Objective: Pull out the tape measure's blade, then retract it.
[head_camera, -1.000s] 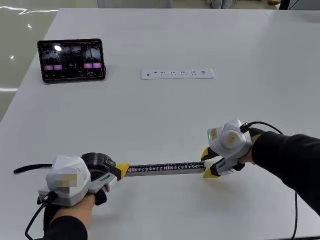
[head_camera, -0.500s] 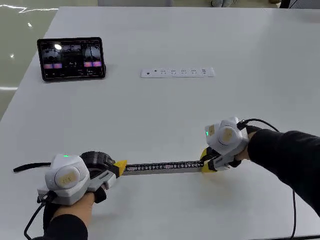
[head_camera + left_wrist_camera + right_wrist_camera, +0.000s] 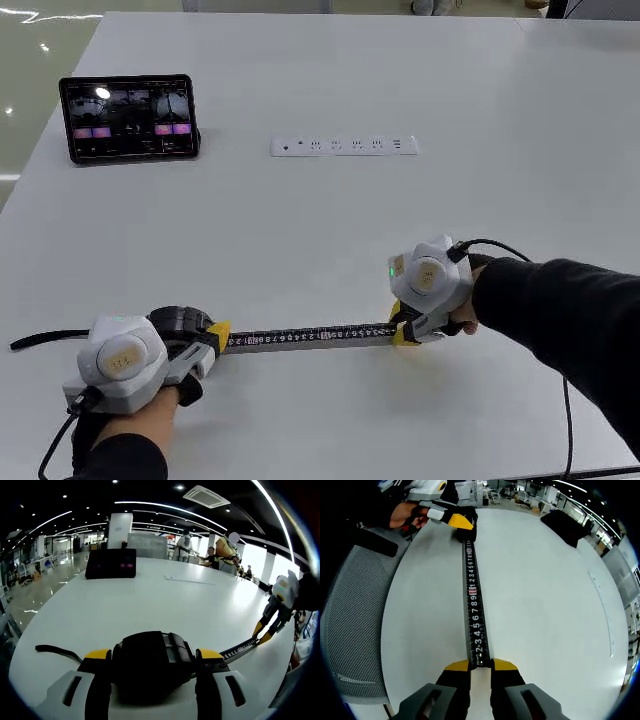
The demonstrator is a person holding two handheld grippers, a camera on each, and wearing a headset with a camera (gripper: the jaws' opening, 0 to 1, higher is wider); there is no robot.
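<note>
Broad white table in a big open hall, strip lights across the ceiling. At the table's far left, a dark tablet propped up with its screen lit. Farther right, a white power strip lying flat. Both well apart from the work.

Near the front edge, on the left: left gripper, clamped on the tape measure. Black case wedged between the two yellow-tipped jaws, touching both, its underside down on the table. A thin black strap trailing away to the left along the surface.

Out of the case toward the right: the blade, drawn out in one straight line low along the table, printed numbers facing up. Spans the whole stretch from one gripper to the other.

At the blade's free end: right gripper, jaws narrowed to a slim gap and pinching the tip of the blade between the yellow tips. Held at the end of an arm in a dark sleeve, with a black cable looping off behind.

In the right gripper view, a grey mesh chair just beside the table edge. In the left gripper view, people standing far off beyond the table.
</note>
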